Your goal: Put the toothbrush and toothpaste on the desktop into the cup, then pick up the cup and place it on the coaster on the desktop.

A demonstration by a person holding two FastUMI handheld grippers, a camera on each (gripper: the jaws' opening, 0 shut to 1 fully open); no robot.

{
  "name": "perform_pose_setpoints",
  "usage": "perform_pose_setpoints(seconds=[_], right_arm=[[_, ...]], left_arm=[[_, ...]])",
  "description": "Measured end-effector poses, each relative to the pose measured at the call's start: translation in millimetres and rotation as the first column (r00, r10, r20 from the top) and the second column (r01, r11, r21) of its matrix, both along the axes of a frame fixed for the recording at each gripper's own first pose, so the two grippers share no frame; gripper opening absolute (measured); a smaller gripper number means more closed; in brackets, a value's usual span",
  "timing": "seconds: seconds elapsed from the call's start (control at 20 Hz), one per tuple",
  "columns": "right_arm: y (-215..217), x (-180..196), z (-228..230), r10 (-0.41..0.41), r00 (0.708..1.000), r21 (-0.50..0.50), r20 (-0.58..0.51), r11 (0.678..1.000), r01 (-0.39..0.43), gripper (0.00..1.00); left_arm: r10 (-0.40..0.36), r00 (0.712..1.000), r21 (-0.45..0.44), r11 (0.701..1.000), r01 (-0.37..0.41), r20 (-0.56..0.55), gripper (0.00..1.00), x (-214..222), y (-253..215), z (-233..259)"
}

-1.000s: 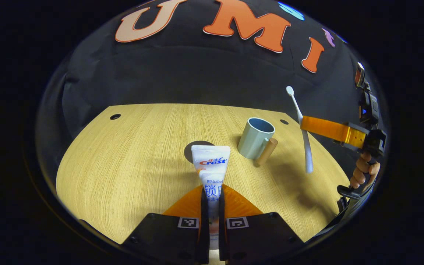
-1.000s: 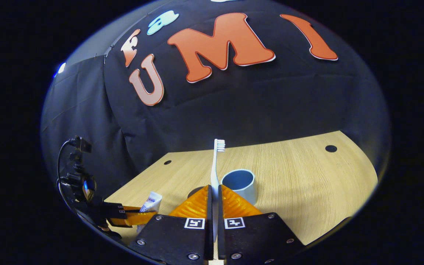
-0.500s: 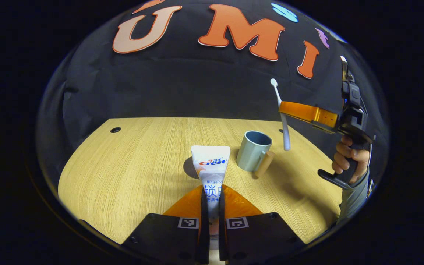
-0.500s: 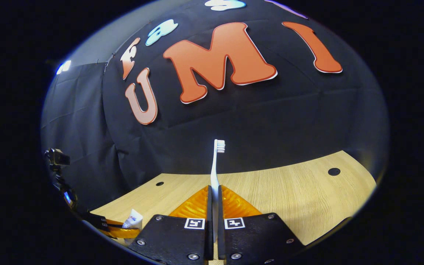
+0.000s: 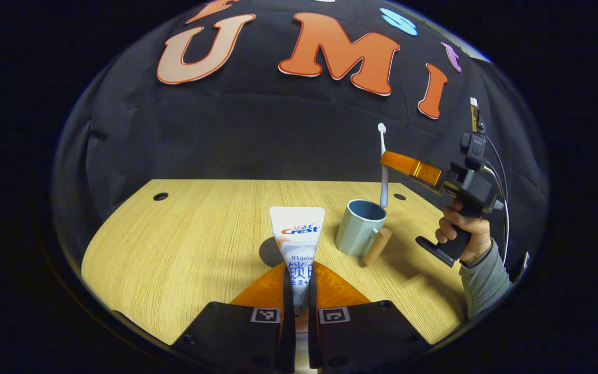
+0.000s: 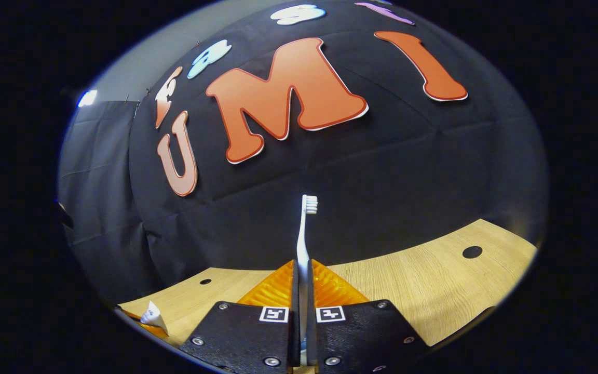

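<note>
above one cup [image 5: 359, 227]: right claw [image 5: 385, 159] pinching one toothbrush [image 5: 383, 171]; left claw [image 5: 299, 283] pinching one toothpaste [image 5: 297, 239].

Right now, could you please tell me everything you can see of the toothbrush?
The toothbrush is slim and white, apparently plastic, with short bristles at its top end. The right gripper is shut on its handle and holds it nearly upright, head up, in the air. In the left gripper view its lower tip hangs at the mouth of the cup; whether it has entered cannot be told. In the right gripper view the bristles face right.
</note>
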State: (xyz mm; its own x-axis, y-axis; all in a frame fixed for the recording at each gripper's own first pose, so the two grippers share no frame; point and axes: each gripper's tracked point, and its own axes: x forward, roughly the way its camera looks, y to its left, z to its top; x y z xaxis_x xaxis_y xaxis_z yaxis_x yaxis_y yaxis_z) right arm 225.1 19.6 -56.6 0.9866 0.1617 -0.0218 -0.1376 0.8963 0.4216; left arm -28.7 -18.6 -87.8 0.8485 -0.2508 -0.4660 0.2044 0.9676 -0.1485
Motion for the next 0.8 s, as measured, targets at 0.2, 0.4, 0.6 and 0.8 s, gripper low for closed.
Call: perform_pose_setpoints(seconds=[0.2,0.4,0.6,0.8], right_arm=[[15.4,4.0,-18.6,0.042,0.999,-0.029,-0.008,0.999,-0.042,0.05],[22.5,3.6,-30.1,0.054,0.998,-0.061,-0.018,0.997,-0.055,0.05],[26.5,-3.1,-48.7,0.041,0.997,-0.055,-0.060,0.998,-0.045,0.05],[27.6,-11.1,-58.1,0.031,0.996,-0.094,-0.080,0.995,-0.039,0.05]], left_arm=[[0.015,0.998,-0.008,1.000,-0.014,0.064,0.13,-5.0,14.0,40.3],[0.019,0.991,-0.008,1.000,-0.018,0.131,0.13,-6.4,14.7,69.6],[0.039,0.976,-0.002,0.999,-0.040,0.213,0.13,3.8,7.3,104.1],[0.056,0.964,-0.048,0.998,-0.045,0.258,0.13,18.0,-9.5,122.5]])
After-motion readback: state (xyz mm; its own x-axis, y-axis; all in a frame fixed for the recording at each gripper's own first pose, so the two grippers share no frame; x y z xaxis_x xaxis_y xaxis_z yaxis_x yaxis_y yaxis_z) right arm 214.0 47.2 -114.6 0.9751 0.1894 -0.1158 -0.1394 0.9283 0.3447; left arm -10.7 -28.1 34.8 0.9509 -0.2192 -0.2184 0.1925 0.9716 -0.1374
